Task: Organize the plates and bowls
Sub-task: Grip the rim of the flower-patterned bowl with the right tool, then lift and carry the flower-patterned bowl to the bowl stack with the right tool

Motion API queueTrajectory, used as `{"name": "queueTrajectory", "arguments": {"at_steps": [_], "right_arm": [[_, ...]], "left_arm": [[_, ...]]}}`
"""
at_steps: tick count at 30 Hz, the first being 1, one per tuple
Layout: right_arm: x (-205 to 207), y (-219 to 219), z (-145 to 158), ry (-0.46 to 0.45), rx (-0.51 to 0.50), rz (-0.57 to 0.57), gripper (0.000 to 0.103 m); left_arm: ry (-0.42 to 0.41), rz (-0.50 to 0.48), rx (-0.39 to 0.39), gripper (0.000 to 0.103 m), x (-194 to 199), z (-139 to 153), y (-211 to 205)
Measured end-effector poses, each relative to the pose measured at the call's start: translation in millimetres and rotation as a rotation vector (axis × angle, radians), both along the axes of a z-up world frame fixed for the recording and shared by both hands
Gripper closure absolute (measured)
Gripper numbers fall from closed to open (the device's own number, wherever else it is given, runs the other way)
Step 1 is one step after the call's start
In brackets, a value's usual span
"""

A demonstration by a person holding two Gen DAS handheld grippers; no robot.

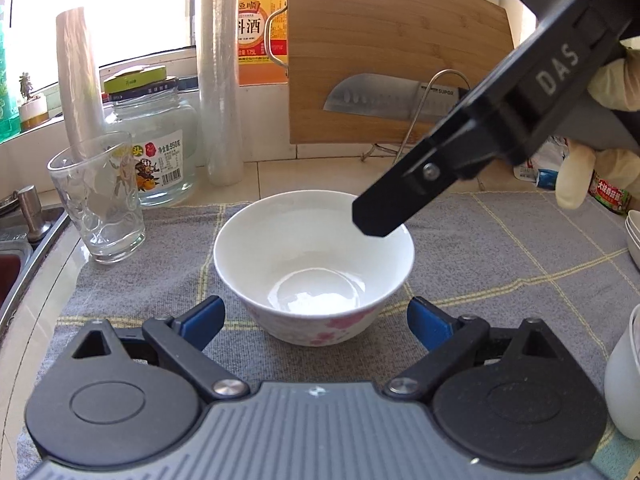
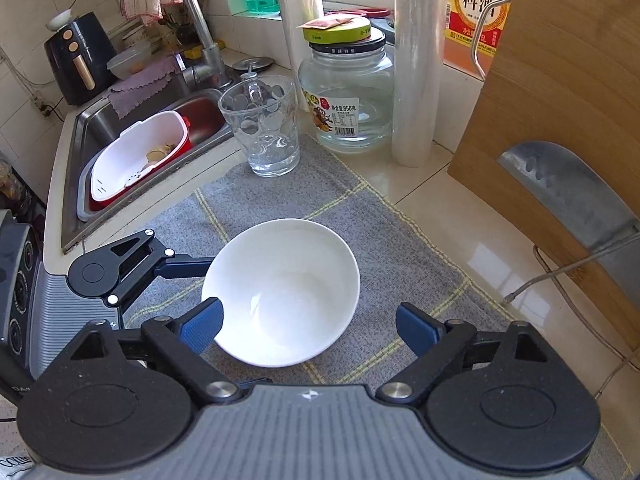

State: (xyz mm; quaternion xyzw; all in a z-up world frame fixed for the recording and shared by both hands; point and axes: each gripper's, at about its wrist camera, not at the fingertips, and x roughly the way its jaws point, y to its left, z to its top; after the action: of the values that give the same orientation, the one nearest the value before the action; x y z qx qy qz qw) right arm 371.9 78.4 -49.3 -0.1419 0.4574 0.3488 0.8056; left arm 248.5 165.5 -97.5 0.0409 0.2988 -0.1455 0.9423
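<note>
One bowl (image 1: pixel 314 268) stands upright on a grey checked mat (image 1: pixel 500 248) that covers the middle of a pale, glossy tabletop (image 2: pixel 432 200). It is white inside, with pink flowers on its outer wall, and it holds nothing. Daylight comes through a window behind the tabletop, and white tiles line the wall by the sink (image 2: pixel 132 136).

At the mat's far edge stands a clear glass (image 1: pixel 98 200), empty, and just behind it a big glass jar (image 1: pixel 160 148) with a black lid and a green tin on top (the jar looks empty too). Two rolls of clear film (image 1: pixel 220 76) stand upright near the jar. A wooden board (image 1: pixel 392 60) leans at the back with a knife (image 1: pixel 376 98) in front of it on a wire rack, and a yellow bottle (image 1: pixel 262 28) stands behind it. In the sink lies a red and white basin (image 2: pixel 140 160) with some scraps in it. A dark air fryer (image 2: pixel 78 60) stands beyond the sink.

The left gripper (image 1: pixel 316 320) has its jaws open, one on each side of the bowl's near wall, not touching it. The right gripper (image 2: pixel 310 326) comes from above in a gloved hand (image 1: pixel 608 120); its jaws are open as well, the left pad (image 2: pixel 202 326) over the bowl's rim, the other well clear on the mat side.
</note>
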Motion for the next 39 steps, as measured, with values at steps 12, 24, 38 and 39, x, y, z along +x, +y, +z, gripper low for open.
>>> {"name": "queueTrajectory", "arguments": {"at_steps": [12,24,38,39], "right_arm": [[34,12,-27,0.088,0.010,0.007,0.027],[38,11,-31,0.124,0.043,0.019,0.040],[22,5,-22,0.131,0.055,0.003,0.040],[19,4,-20,0.135,0.060,-0.001,0.040]], "left_arm": [[-0.010,-0.007,-0.029,0.006,9,0,2],[-0.029,-0.022,-0.021,0.007,11,1,1],[-0.020,-0.051,0.003,0.007,-2,11,-4],[-0.018,-0.055,0.003,0.007,-4,12,-4]]}}
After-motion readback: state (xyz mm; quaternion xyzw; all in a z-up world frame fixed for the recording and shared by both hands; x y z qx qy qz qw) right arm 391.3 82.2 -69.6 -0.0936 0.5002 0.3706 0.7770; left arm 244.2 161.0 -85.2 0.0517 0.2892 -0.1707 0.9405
